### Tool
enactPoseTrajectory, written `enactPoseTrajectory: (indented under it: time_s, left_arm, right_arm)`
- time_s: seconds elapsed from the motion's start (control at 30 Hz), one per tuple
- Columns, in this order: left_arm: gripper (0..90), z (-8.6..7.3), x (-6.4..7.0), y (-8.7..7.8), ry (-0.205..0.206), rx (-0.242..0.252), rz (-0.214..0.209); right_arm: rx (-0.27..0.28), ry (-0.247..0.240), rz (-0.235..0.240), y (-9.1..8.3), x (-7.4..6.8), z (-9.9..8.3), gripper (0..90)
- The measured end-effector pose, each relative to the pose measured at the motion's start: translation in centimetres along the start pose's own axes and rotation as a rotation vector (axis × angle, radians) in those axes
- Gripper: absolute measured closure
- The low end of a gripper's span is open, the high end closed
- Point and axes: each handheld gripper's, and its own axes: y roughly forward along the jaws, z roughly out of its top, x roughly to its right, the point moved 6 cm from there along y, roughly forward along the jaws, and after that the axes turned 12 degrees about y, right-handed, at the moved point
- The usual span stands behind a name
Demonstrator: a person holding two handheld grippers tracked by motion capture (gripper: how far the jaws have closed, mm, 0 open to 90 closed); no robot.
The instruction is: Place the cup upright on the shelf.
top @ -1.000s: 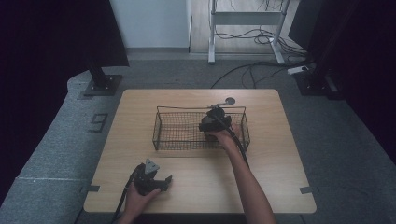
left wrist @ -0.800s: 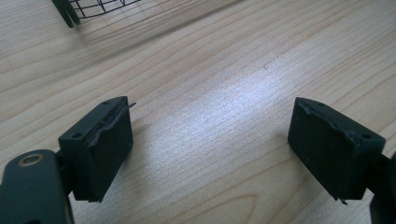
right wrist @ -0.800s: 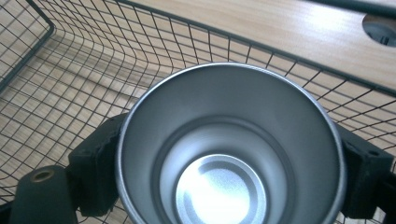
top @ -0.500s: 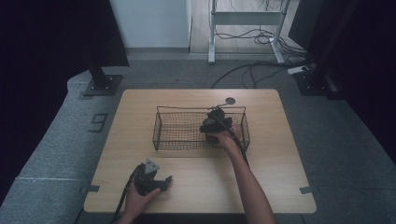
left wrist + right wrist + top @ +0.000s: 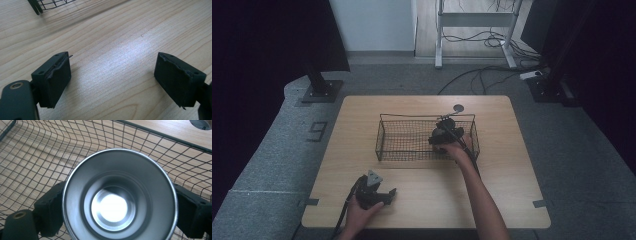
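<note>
A shiny metal cup [image 5: 117,195] fills the right gripper view, its open mouth towards the camera. My right gripper [image 5: 118,217] is shut on it, one jaw on each side. The cup hangs inside the black wire basket [image 5: 37,157], over its mesh floor. From above, the right gripper [image 5: 446,132] is at the right end of the basket [image 5: 412,116]. My left gripper [image 5: 384,196] rests near the table's front left edge. It stands open [image 5: 112,77] with bare wood between its jaws.
A small round grey disc [image 5: 458,108] lies on the table just behind the basket, also visible past the mesh [image 5: 202,123]. A corner of the basket [image 5: 50,3] is ahead of the left gripper. The wooden table [image 5: 512,200] is bare at the front right.
</note>
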Motion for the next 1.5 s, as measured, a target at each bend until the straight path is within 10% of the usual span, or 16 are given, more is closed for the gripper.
enactPoseTrajectory:
  time_s: [0.7, 1.5]
  left_arm:
    - [13.8, 0.0, 0.0, 0.0, 0.001, -0.002, 0.000]
    - [13.8, 0.0, 0.0, 0.0, 0.000, -0.002, 0.000]
  right_arm:
    - [0.262, 0.029, 0.093, -6.2, -0.1, 0.5, 12.7]
    - [0.352, -0.007, 0.199, -10.6, 2.8, -9.3, 17.1]
